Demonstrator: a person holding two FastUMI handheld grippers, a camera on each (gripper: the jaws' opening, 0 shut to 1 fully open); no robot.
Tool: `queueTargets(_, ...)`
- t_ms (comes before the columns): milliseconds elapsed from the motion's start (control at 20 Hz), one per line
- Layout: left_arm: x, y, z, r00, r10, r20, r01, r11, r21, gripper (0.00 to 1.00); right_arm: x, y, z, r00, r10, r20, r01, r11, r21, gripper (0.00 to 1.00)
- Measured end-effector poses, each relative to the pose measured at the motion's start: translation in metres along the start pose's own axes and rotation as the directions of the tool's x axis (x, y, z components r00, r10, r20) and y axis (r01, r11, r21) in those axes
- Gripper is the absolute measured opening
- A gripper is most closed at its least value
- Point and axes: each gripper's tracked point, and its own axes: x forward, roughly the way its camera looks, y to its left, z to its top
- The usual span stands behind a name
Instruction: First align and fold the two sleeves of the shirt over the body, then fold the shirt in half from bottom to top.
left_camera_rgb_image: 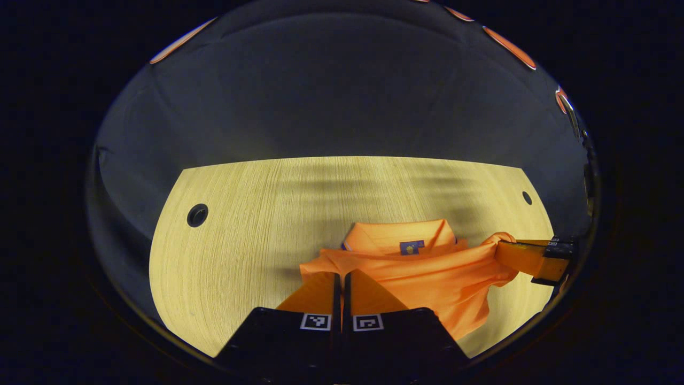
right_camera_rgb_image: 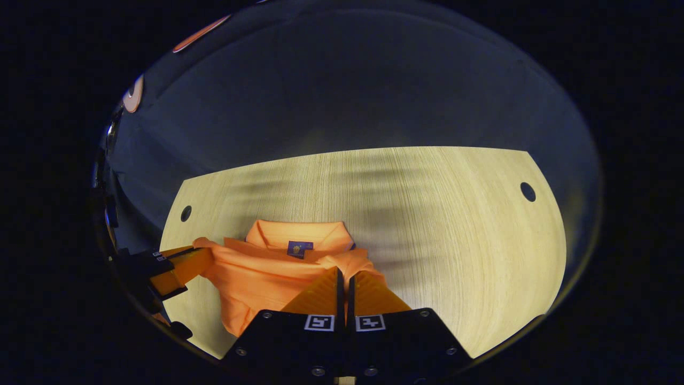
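Note:
An orange polo shirt (left_camera_rgb_image: 427,272) lies bunched on the wooden table (left_camera_rgb_image: 251,235), its collar with a small blue label (left_camera_rgb_image: 411,247) facing me. In the left gripper view my left gripper (left_camera_rgb_image: 342,275) is shut on the shirt's near left edge. The right gripper (left_camera_rgb_image: 505,248) reaches in from the right and pinches the shirt's other corner, so the cloth sags between the two. In the right gripper view my right gripper (right_camera_rgb_image: 344,272) is shut on the shirt (right_camera_rgb_image: 267,272) below the collar. The left gripper (right_camera_rgb_image: 206,256) holds the far left corner.
The table (right_camera_rgb_image: 454,240) has a round cable hole near each far corner (left_camera_rgb_image: 197,215) (left_camera_rgb_image: 527,198) (right_camera_rgb_image: 185,213) (right_camera_rgb_image: 528,191). Dark booth cloth stands behind the table's far edge. Bare wood spreads left of the shirt in the left gripper view and right of it in the right gripper view.

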Motion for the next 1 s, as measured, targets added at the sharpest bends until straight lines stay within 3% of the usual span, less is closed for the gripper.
queueTargets(250,0.017,0.003,-0.007,1.000,0.011,-0.023,-0.011,1.000,-0.002,0.05,0.020,-0.009,0.001,0.999,-0.049,0.018,0.050,0.999,-0.021,0.02)
queueTargets(300,0.019,0.003,-0.007,1.000,0.010,-0.024,-0.010,1.000,0.000,0.08,0.022,-0.012,0.004,0.998,-0.057,0.035,0.058,0.998,-0.036,0.10)
queueTargets(350,0.019,0.006,-0.008,0.999,0.022,-0.025,-0.022,1.000,0.003,0.20,0.020,-0.012,0.005,0.997,-0.066,0.040,0.068,0.997,-0.038,0.15)
queueTargets(400,0.018,0.008,-0.007,0.999,0.025,-0.022,-0.025,1.000,0.002,0.40,0.018,-0.014,0.005,0.997,-0.068,0.041,0.069,0.997,-0.036,0.22)
queueTargets(550,0.016,0.016,-0.005,0.998,0.055,-0.001,-0.055,0.998,-0.014,0.98,0.013,-0.028,0.008,0.993,-0.102,0.055,0.103,0.994,-0.032,0.80)
queueTargets(600,0.012,0.020,-0.003,0.998,0.065,0.006,-0.065,0.998,-0.018,0.98,0.011,-0.029,0.008,0.993,-0.101,0.062,0.102,0.994,-0.023,1.00)
queueTargets(1000,-0.047,0.026,0.016,0.992,0.081,0.093,-0.077,0.996,-0.046,0.98,-0.046,-0.029,0.017,0.986,-0.076,0.150,0.081,0.996,-0.029,1.00)
